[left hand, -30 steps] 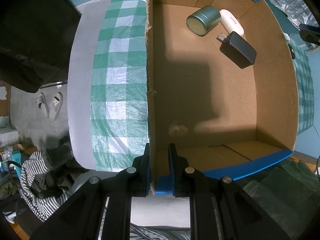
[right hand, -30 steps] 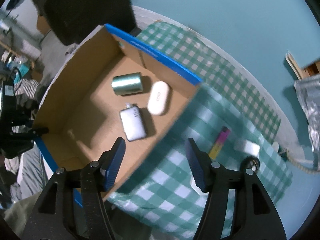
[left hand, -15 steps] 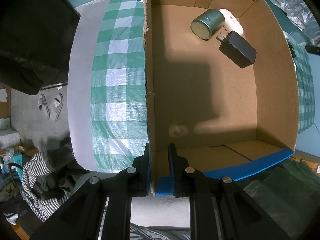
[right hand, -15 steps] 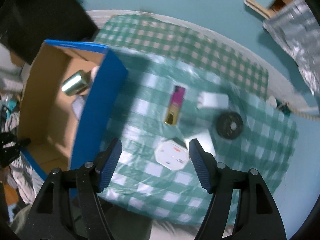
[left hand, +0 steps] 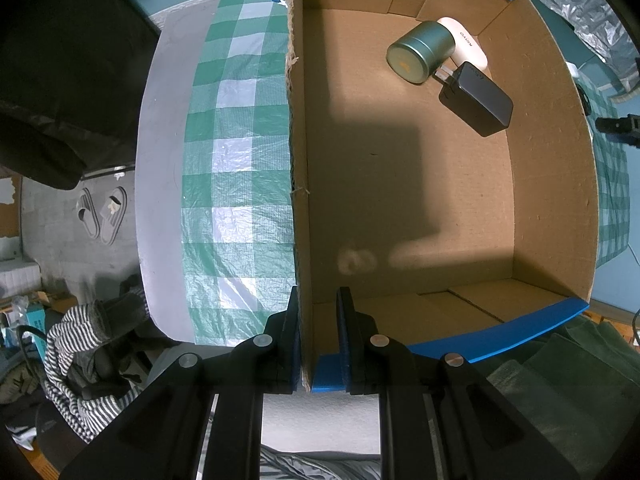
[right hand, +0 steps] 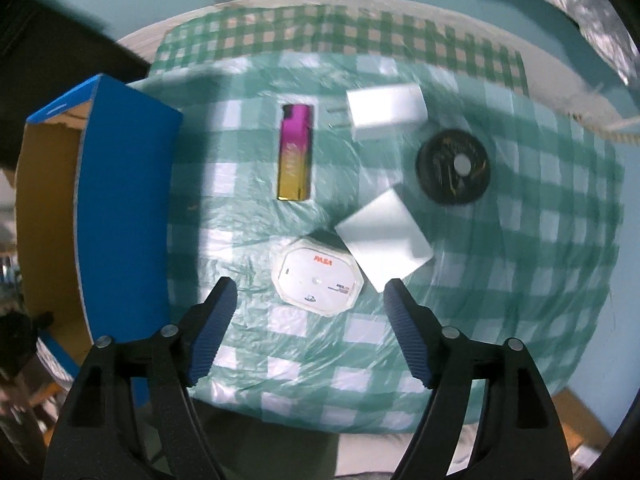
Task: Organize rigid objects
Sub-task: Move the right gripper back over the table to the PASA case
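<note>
My left gripper (left hand: pixel 318 300) is shut on the near left wall of the cardboard box (left hand: pixel 298 160). Inside the box lie a green tin (left hand: pixel 420 56), a white case (left hand: pixel 466 40) and a black charger (left hand: pixel 478 98). My right gripper (right hand: pixel 310 300) is open and empty above the checked tablecloth (right hand: pixel 500 280). Just beyond its fingertips lies a white octagonal box (right hand: pixel 318 276). Further on lie a white square block (right hand: pixel 384 238), a pink and gold lighter (right hand: pixel 296 158), a white charger (right hand: pixel 386 110) and a black round disc (right hand: pixel 452 172). The box's blue outer wall (right hand: pixel 124 200) stands to the left.
The table's grey edge (left hand: pixel 160 160) runs left of the box, with floor, slippers (left hand: pixel 102 214) and striped clothing (left hand: pixel 76 356) below it. A silver foil bag (right hand: pixel 592 12) and a rope (right hand: pixel 600 128) lie at the far right of the table.
My right gripper has swung from over the box to the right, above the loose objects on the cloth. The green tin has rolled closer to the black charger. The left gripper holds the wall.
</note>
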The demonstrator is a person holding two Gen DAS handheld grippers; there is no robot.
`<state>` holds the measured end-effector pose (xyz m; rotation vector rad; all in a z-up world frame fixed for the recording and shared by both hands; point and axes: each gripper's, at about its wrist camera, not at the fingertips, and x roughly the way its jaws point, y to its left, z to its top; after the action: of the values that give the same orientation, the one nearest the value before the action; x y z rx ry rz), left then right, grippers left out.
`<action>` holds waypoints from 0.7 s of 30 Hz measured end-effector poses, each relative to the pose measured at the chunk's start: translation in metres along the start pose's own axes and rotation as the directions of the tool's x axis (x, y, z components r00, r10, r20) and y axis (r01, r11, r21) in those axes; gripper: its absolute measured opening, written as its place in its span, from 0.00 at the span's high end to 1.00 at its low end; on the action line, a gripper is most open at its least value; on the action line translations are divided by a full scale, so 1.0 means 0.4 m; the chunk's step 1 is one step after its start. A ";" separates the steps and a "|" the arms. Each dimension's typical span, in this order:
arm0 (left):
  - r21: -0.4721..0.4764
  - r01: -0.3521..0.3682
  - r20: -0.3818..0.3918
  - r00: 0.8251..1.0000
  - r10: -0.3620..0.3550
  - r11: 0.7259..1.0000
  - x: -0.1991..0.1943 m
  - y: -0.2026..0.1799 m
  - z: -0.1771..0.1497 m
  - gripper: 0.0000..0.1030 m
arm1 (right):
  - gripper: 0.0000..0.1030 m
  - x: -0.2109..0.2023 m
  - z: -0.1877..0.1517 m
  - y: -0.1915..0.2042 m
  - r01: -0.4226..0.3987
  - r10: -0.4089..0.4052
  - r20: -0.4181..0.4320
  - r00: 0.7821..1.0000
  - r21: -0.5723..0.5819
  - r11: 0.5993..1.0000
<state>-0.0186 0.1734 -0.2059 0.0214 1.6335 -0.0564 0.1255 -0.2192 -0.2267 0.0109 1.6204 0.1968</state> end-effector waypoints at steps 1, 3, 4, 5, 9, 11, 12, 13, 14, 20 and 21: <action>0.000 0.000 0.000 1.000 0.000 1.000 0.000 0.000 0.000 0.85 | 0.25 0.007 -0.002 -0.005 -0.001 0.002 -0.009 1.000 0.014 1.000; -0.002 0.001 -0.002 1.000 -0.001 1.000 -0.001 -0.001 0.000 0.85 | 0.24 0.032 -0.007 -0.019 -0.016 0.018 -0.032 0.999 0.058 0.998; -0.002 0.000 -0.004 1.000 0.000 1.000 0.000 -0.002 0.000 0.85 | 0.24 0.042 -0.009 -0.024 -0.025 0.028 -0.037 0.999 0.073 0.997; -0.002 -0.001 -0.006 1.000 0.001 1.000 0.000 -0.003 0.000 0.85 | 0.24 0.048 -0.010 -0.028 -0.029 0.033 -0.040 0.999 0.082 0.996; -0.003 -0.001 -0.011 1.000 0.001 1.000 0.001 -0.002 0.003 0.85 | 0.24 0.078 -0.011 -0.037 -0.047 0.054 -0.052 0.997 0.127 0.991; -0.003 -0.002 -0.012 1.000 0.002 1.000 0.001 -0.002 0.003 0.85 | 0.24 0.087 -0.012 -0.041 -0.053 0.062 -0.052 0.997 0.149 0.987; -0.003 -0.002 -0.012 1.000 0.002 1.000 0.000 -0.002 0.003 0.85 | 0.24 0.093 -0.012 -0.045 -0.059 0.068 -0.049 0.996 0.169 0.984; -0.003 -0.002 -0.013 1.000 0.002 1.000 0.000 -0.002 0.002 0.85 | 0.24 0.098 -0.012 -0.047 -0.063 0.073 -0.047 0.996 0.180 0.982; -0.002 -0.002 -0.013 1.000 0.002 1.000 -0.001 -0.002 0.002 0.85 | 0.24 0.102 -0.011 -0.048 -0.067 0.077 -0.047 0.996 0.190 0.979; -0.003 -0.001 -0.016 1.000 0.001 1.000 0.000 -0.001 0.003 0.85 | 0.23 0.143 0.005 -0.051 -0.052 0.066 -0.060 0.996 0.212 0.976; -0.002 -0.001 -0.017 1.000 0.001 1.000 0.001 0.001 0.001 0.85 | 0.23 0.148 0.007 -0.051 -0.043 0.057 -0.058 0.997 0.215 0.976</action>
<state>-0.0182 0.1736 -0.2065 0.0213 1.6501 -0.0536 0.1269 -0.2313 -0.2881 0.2132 1.6994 0.0610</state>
